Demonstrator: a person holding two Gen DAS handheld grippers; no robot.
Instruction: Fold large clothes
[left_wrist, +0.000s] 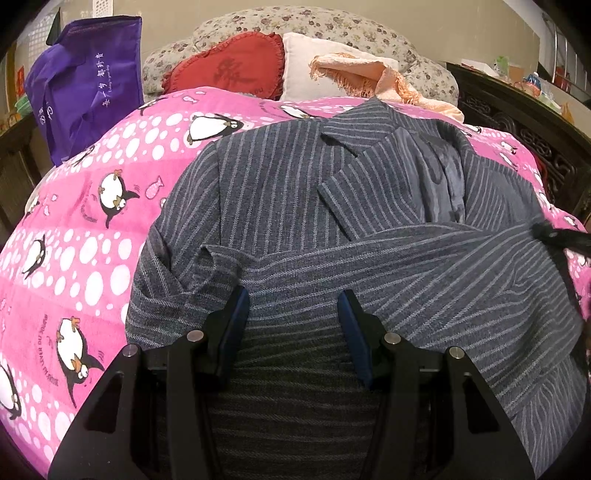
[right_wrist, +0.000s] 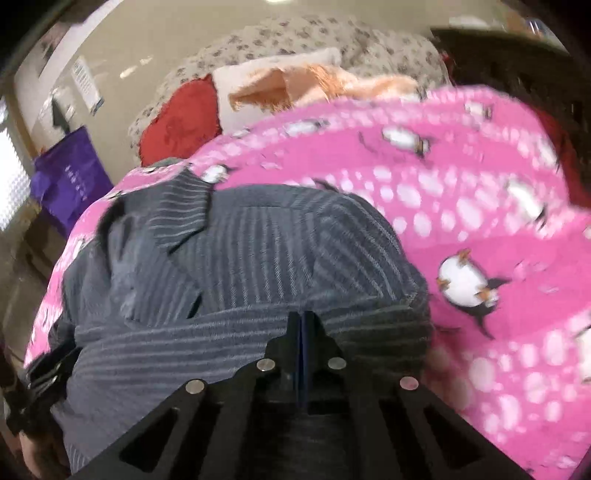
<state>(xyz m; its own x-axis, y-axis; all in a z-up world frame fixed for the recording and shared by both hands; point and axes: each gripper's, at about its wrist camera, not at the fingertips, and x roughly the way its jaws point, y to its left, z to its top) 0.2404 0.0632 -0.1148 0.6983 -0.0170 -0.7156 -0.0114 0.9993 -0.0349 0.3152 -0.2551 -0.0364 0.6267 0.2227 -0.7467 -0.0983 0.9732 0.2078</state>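
Observation:
A grey pinstriped suit jacket lies front up on a pink penguin-print bedspread, lapels and lining showing, with a sleeve folded across its lower part. My left gripper is open, its jaws spread over the jacket's near fabric, holding nothing. In the right wrist view, which is blurred, the jacket fills the lower left. My right gripper is shut, its jaws pressed together at the jacket's folded near edge; whether cloth is pinched between them I cannot tell. The other gripper shows dark at the far left.
At the head of the bed lie a red heart cushion, a white pillow, a peach fringed cloth and a floral pillow. A purple bag stands at the left. A dark carved wooden bed frame runs along the right.

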